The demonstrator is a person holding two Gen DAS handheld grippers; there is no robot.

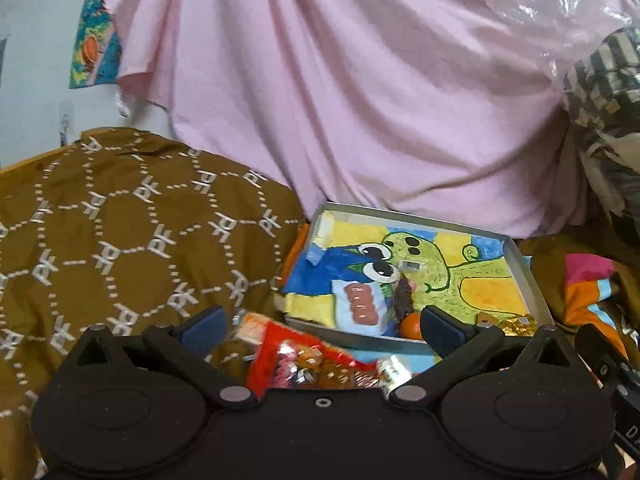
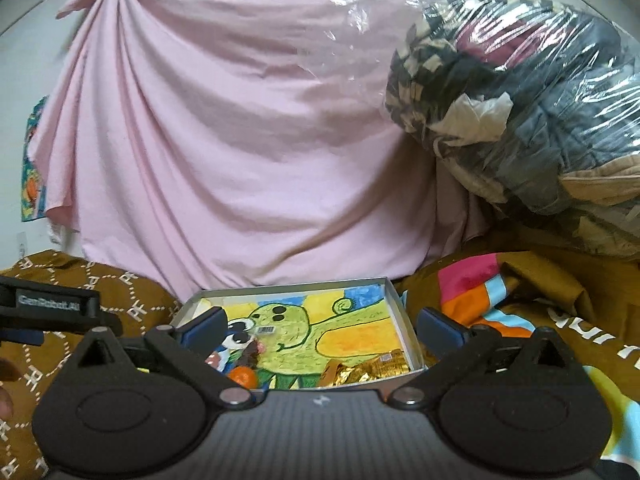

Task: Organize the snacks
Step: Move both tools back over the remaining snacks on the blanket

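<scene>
Far left, L-wrist view: a brown cloth (image 1: 120, 220) w/ white dashed rings and letter marks lay over the surface, a bright patterned poster (image 1: 96, 28) on the wall above it. A pink sheet (image 1: 340, 92) hung behind everything.

Left gripper (image 1: 322, 328) sat low in its own view, blue-padded fingers (image 1: 204, 326) wide apart, nothing pinched. Between and just below them, outside the box's near wall, lay a red snack packet (image 1: 296, 364), blurred, w/ a silver-ended wrapper (image 1: 394, 370) beside it on its right.

Centre: a shallow grey box (image 1: 516, 256) lined w/ a crayon drawing of a green cartoon creature on yellow and blue. Inside, near the front wall: a pale blue packet w/ pink discs (image 1: 360, 306), a dark brown piece (image 1: 404, 296) right of it, a small orange fruit (image 1: 412, 326) at the front, and gold foil wrappers (image 1: 516, 324) in the front R corner.

R-wrist view: right gripper (image 2: 320, 326) had its fingers (image 2: 438, 326) spread as wide as they go, empty, the box's (image 2: 394, 300) near edge between them. The left gripper's black body (image 2: 52, 308) poked in at the L edge.

Right of the box: a multicolour cloth (image 2: 472, 280) w/ pink, orange and light-blue blocks on the brown cover. Above it, a clear plastic bag of folded clothes (image 2: 520, 112).
</scene>
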